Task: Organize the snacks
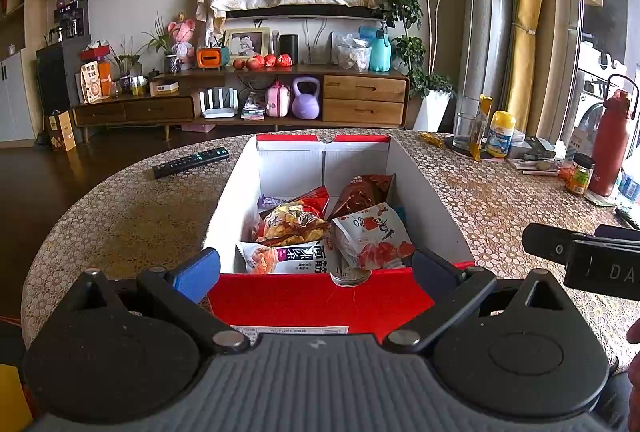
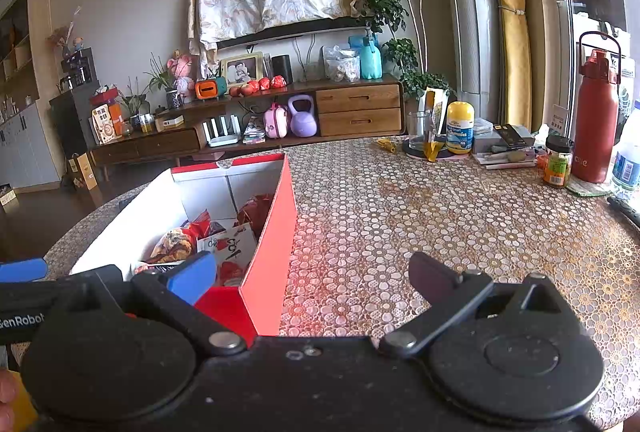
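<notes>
Round table [image 2: 460,224], gold flower-pattern cloth; living room behind, wooden sideboard [image 1: 248,100] against the wall. One red-and-white box [image 1: 424,192] near the table's front edge, open. Snack packets [image 1: 372,236] inside: at least five, partly overlapping. One remote [image 1: 191,162] left of box. One red bottle [image 2: 596,120]. Left gripper [image 1: 316,272]: jaws wide apart, empty, at box front. Right gripper [image 2: 312,278]: jaws apart, empty, beside box.

the box [image 1: 420,192] is coloured red outside and white inside, and the tabletop [image 2: 400,216] is covered in a gold and white flower pattern. a red bottle [image 2: 596,128], a yellow-capped jar [image 2: 460,128] and a black remote [image 1: 191,162] are seen. each gripper is fitted with one blue pad [image 1: 198,274] on black.
</notes>
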Motion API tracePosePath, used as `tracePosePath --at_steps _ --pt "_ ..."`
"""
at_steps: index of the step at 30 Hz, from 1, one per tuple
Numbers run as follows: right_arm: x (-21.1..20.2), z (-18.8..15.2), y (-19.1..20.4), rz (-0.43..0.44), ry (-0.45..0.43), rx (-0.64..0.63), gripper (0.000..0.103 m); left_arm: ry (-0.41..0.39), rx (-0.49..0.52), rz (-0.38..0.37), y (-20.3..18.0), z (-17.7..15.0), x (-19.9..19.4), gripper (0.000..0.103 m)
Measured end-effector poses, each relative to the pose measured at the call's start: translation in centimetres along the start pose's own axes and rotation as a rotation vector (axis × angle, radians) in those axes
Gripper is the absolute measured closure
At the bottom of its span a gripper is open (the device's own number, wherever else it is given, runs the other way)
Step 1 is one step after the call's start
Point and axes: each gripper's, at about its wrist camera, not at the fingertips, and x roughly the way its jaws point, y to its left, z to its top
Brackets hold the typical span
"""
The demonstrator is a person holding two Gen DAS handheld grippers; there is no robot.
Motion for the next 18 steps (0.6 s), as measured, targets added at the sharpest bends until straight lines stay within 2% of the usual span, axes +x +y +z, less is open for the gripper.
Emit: tracePosePath --at_steps 18 --pt "0.00 0.00 -0.05 0.000 0.001 0.001 0.000 -0.003 -0.001 -0.007 -0.02 0.16 -0.41 0.000"
